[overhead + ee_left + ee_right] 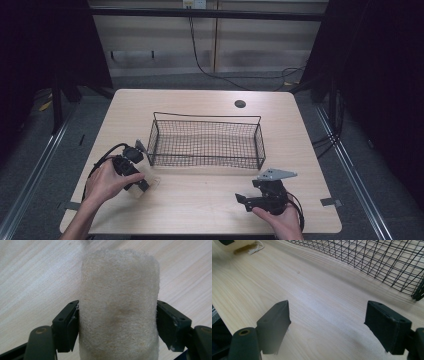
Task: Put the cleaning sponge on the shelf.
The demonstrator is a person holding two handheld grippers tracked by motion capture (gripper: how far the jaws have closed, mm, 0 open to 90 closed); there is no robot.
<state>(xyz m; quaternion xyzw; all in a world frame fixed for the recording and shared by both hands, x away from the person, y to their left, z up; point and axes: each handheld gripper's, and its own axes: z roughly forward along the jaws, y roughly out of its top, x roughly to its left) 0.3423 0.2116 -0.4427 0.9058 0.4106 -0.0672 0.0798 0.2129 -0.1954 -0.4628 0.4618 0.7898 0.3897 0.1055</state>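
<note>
A pale wooden bench [200,200] stands on a grey floor [165,80], dark curtains at both sides and a light panelled wall [260,45] behind. The left tongs [117,322] are closed on a fibrous cream sponge [120,305] at the bench's front left, just beside a black wire basket [207,142]. The right tongs [327,327] gape wide with nothing between them, low over bare wood at the front right.
</note>
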